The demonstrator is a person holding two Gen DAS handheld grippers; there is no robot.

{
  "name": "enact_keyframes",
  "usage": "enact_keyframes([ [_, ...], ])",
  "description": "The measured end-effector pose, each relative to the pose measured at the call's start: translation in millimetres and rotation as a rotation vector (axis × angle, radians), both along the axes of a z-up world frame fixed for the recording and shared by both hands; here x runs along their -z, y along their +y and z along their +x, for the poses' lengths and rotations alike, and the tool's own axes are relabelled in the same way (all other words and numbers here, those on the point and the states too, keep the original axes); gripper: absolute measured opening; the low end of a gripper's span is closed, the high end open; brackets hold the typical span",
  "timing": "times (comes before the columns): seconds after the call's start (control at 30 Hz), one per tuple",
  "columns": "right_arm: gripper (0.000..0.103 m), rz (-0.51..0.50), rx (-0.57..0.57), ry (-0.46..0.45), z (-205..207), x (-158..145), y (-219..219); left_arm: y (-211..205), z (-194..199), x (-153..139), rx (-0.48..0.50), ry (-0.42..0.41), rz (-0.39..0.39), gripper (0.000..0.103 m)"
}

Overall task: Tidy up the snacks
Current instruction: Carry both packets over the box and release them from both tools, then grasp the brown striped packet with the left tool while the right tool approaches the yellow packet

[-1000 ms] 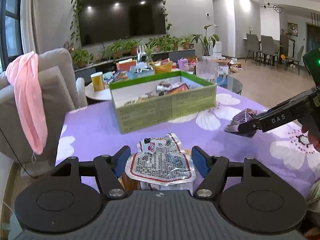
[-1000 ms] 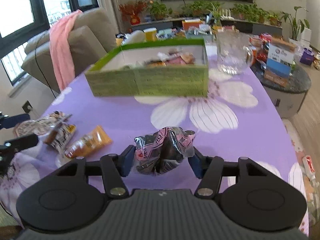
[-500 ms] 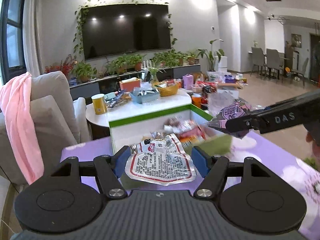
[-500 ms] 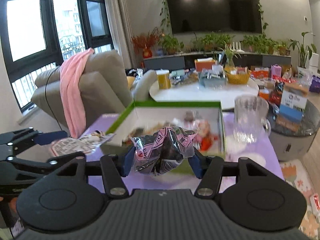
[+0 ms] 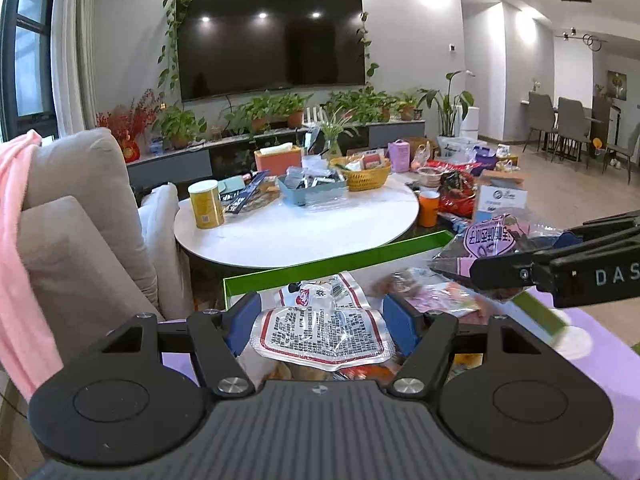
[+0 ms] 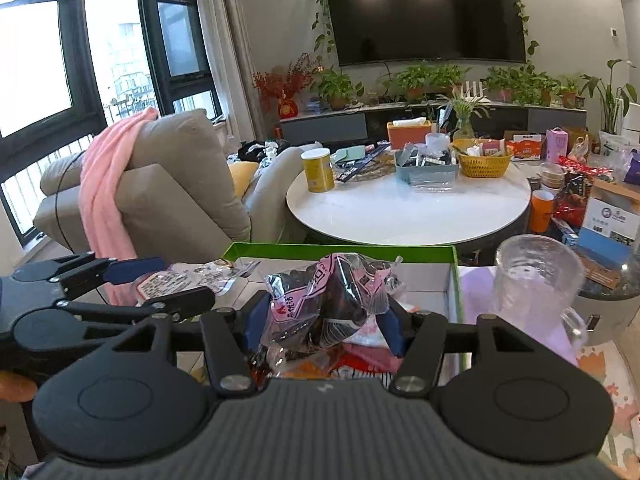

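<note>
- A flat white-and-red snack packet (image 5: pixel 324 330) is being gripped between the blue pads of the left tool (image 5: pixel 322 320), above the near-left corner of the green-rimmed box (image 5: pixel 336 262).
- A crumpled pink-and-black snack bag (image 6: pixel 326 304) is being clamped by the right tool (image 6: pixel 322 320), over the box's right half.
- A glass mug (image 6: pixel 532 280) is being left standing just right of the box.

The left gripper (image 5: pixel 322 316) and right gripper (image 6: pixel 322 316) both point forward and slightly down, side by side, each with its blue fingers (image 5: pixel 244 322) clamped on a snack packet.
</note>
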State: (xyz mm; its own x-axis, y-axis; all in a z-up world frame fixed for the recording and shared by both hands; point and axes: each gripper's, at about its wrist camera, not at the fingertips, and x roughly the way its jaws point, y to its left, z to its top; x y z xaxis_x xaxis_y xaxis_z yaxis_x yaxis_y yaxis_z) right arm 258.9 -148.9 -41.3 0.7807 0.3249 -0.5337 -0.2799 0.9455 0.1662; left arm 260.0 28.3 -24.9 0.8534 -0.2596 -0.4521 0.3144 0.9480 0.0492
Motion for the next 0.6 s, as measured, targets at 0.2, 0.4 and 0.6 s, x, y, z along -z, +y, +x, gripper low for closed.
enact_keyframes([
  [0.2,0.058,-0.013,-0.021,0.025,27.9,23.6,12.3,2.7,34.6,23.3,-0.017,0.042,-0.006,0.064],
  [0.4,0.059,-0.013,0.038,0.050,29.1,41.5,9.6,2.8,38.4,40.4,-0.008,0.051,0.029,0.065],
  [0.6,0.059,0.016,0.078,0.034,5.0,21.9,-0.8,13.5,19.0,29.2,-0.025,0.031,0.026,0.065],
])
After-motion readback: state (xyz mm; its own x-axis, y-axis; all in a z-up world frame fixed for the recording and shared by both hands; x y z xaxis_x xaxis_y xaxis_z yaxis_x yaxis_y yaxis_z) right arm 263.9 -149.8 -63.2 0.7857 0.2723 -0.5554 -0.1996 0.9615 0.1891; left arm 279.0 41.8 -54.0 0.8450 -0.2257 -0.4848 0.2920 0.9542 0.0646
